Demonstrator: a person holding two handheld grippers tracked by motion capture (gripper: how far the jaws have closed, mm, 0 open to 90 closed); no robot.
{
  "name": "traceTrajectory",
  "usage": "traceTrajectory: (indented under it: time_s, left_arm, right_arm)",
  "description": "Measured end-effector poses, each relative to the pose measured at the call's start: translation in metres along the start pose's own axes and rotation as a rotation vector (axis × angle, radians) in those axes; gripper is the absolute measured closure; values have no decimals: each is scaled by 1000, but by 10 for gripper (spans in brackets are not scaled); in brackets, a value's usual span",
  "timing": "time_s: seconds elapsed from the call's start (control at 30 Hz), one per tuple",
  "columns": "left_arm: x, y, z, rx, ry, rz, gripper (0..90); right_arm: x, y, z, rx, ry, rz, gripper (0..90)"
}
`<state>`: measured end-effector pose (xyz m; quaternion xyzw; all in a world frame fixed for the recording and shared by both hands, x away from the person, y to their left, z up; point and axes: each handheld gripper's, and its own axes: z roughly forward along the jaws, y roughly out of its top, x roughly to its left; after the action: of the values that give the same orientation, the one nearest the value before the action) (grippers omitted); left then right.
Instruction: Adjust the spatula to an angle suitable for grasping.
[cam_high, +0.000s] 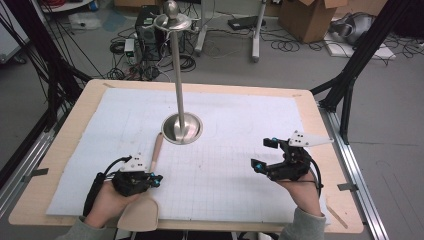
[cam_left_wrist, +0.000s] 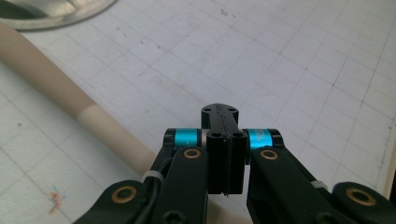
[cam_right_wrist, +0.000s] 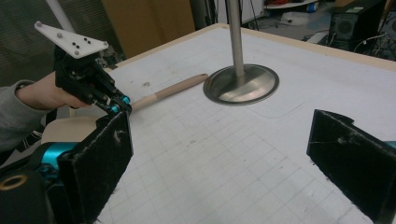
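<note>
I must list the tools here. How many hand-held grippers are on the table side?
2. The left gripper is low at the left, beside the beige wooden handle. The right gripper is at the right, over the white mat.

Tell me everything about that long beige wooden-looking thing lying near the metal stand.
The beige tool looks like a wooden spatula: a slim round handle widening into a flat blade at the table's near edge. It lies flat on the white gridded mat, its handle tip near the stand's round metal base. The shut left gripper is beside it.
</note>
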<state>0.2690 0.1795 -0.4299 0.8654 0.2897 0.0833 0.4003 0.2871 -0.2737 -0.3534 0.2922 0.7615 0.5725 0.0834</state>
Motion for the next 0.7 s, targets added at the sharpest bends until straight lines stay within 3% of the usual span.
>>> traceTrajectory:
  time_s: [0.1, 0.2, 0.57, 0.7]
  left_arm:
    - [-1, -1, 3, 26, -7, -12, 897]
    - [-1, -1, 3, 32, -46, -21, 896]
    - [-5, -7, -4, 94, -1, 22, 897]
    - [-10, -5, -3, 122, 32, 62, 897]
  right_arm:
    - [1, 0, -1, 1, 1, 4, 61]
    - [0, 0, -1, -3, -1, 2, 61]
    - [-1, -1, 0, 4, -14, 11, 61]
    - [0, 0, 1, 6, -11, 10, 61]
